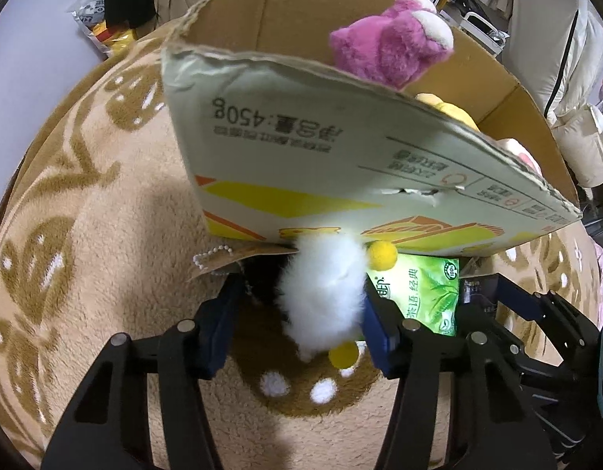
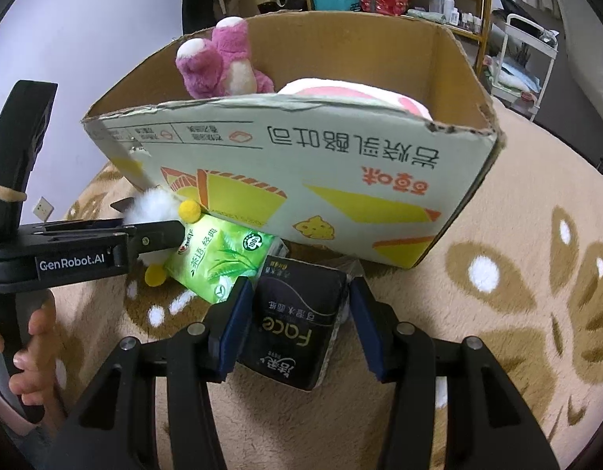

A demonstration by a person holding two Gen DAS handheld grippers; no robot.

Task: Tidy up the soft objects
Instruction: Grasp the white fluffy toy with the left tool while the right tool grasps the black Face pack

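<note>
White fluffy toy [image 1: 321, 293] sits between our left claw [image 1: 301, 313] fingers, jaws apart, by the cardboard box [image 1: 340, 164] | our right claw [image 2: 297, 313] straddles the black tissue pack [image 2: 297, 313], unclamped | green tissue pack [image 2: 219, 262] between | all on carpet [image 2: 497, 313].

Tan patterned rug [image 2: 497, 333] bears cardboard box [image 2: 301, 180], green tissue pack [image 2: 219, 258].

White plush toy [image 1: 321, 293] between jaws

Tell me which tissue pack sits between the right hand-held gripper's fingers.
The black pack, between the right hand-held gripper fingers; the green pack lies to its left, beside the white plush.
</note>
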